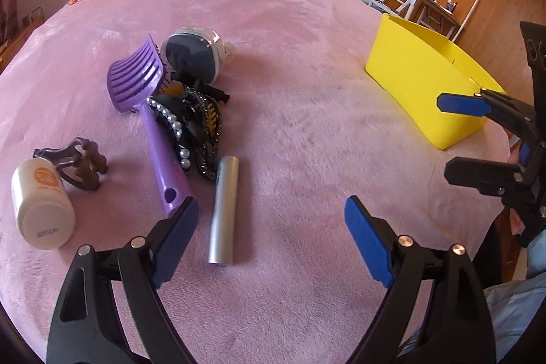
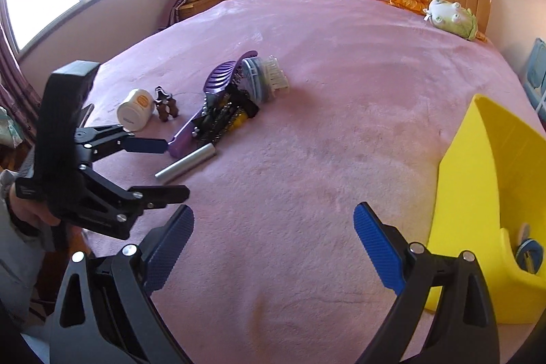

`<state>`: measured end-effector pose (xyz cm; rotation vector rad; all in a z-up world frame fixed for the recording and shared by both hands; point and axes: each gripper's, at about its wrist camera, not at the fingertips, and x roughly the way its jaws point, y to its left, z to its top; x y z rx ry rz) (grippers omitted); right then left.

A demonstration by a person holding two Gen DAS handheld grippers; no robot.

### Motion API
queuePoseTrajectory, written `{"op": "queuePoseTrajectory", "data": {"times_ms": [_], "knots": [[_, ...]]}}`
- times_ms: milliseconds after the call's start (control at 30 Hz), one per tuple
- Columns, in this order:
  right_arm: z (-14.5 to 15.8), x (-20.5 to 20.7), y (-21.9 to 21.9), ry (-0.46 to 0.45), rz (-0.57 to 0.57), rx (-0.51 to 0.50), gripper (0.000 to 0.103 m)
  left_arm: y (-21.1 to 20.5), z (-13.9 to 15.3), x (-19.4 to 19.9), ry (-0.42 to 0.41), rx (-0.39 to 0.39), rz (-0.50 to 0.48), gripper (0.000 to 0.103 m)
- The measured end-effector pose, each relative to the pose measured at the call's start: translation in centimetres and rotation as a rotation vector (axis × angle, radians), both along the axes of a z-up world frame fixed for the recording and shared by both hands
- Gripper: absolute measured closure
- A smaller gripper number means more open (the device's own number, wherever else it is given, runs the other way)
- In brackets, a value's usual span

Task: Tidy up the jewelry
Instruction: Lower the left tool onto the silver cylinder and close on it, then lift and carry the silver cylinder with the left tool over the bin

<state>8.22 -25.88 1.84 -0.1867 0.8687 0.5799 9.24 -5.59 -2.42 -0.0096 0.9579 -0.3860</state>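
From your left wrist view, your left gripper hangs spread wide and empty over the plush pink bedspread, with a smooth silver tube lying just ahead of its left finger. Beyond it sits the jewelry pile: a tangle of dark, glittery hair clips and a string of round pearly beads, touching the ribbed purple plastic comb, with a domed clear-lidded case behind it. A glossy cream jar lies on its side beside a knobbly brown claw clip. The stiff yellow bin stands well apart to the right, where your right gripper shows with its jaws apart. From your right wrist view, your right gripper is likewise spread and holds nothing, above bare bedspread; the yellow bin is just to its right, and something small and blue already rests inside. Your left gripper reaches toward the silver tube and the pile without touching them. Judging by this, you have barely started: nearly everything still lies loose on the bed, waiting to be carried to the bin.
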Motion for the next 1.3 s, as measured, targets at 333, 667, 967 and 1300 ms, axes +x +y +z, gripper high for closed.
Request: {"op": "queuePoseTrajectory", "data": {"times_ms": [333,667,967,1300], "knots": [[-0.8,-0.3,0.3,0.04,-0.018,0.017,0.007,-0.4,-1.5,0.6,0.039,0.036,0.025,0.018],[-0.4,0.7,4.1,0.09,0.094,0.082,0.007,-0.3,-1.9,0.6,0.041,0.039,0.03,0.018],[-0.8,2.1,5.1,0.118,0.066,0.09,0.007,0.4,-2.5,0.9,0.066,0.032,0.064,0.051],[-2.0,1.1,5.9,0.141,0.081,0.081,0.007,1.5,-2.8,0.7,0.116,0.006,0.058,0.081]]}}
